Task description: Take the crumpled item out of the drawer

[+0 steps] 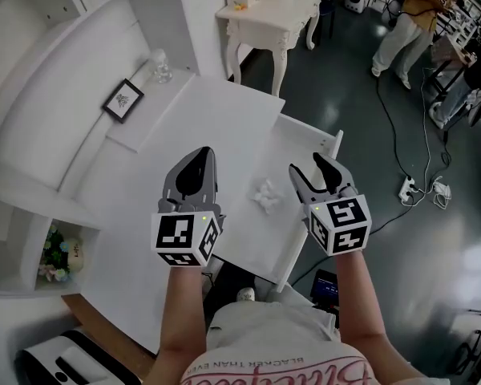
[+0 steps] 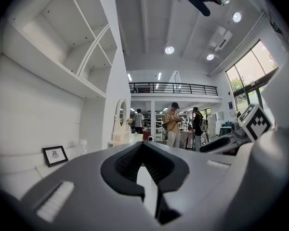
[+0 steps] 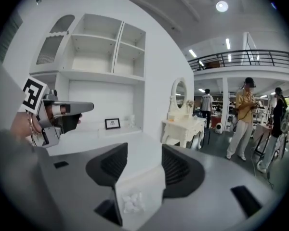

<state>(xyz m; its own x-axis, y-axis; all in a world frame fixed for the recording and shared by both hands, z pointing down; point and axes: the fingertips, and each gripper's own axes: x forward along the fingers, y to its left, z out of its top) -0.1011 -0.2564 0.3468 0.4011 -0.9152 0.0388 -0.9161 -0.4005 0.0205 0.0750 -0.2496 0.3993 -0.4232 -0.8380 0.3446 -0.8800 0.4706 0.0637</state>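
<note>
1. The crumpled item [image 1: 267, 196], a small white wad, is lying on the floor of the open drawer [image 1: 298, 143], in the half nearer the person. As far as the head view shows, it is sitting apart from both side walls.
2. The right gripper [image 1: 306, 167] is hovering just right of the wad, over the drawer's right-hand side, and is tilting a little downward. Its jaws are standing wide apart and gripping nothing. In the right gripper view the wad is showing low in the gap between them, below the pads and untouched. That spread and tilt are probably setting up a straddle of the wad.
3. The left gripper [image 1: 200, 157] is hanging over the desk [image 1: 194, 115] beside the drawer's left edge, pointing level. Its jaws are meeting tip to tip with nothing between them. Placed there, it is likely keeping clear rather than working.
4. The drawer's raised right wall is running beneath the right gripper, so a descent is likely needing a slight leftward shift to miss the rim. The floor around the wad is lying bare, leaving room for a jaw on either side.
5. Nothing is hanging over the drawer, so a straight lift looks free. The picture frame [image 1: 123, 100] is standing well apart at the back.
</note>
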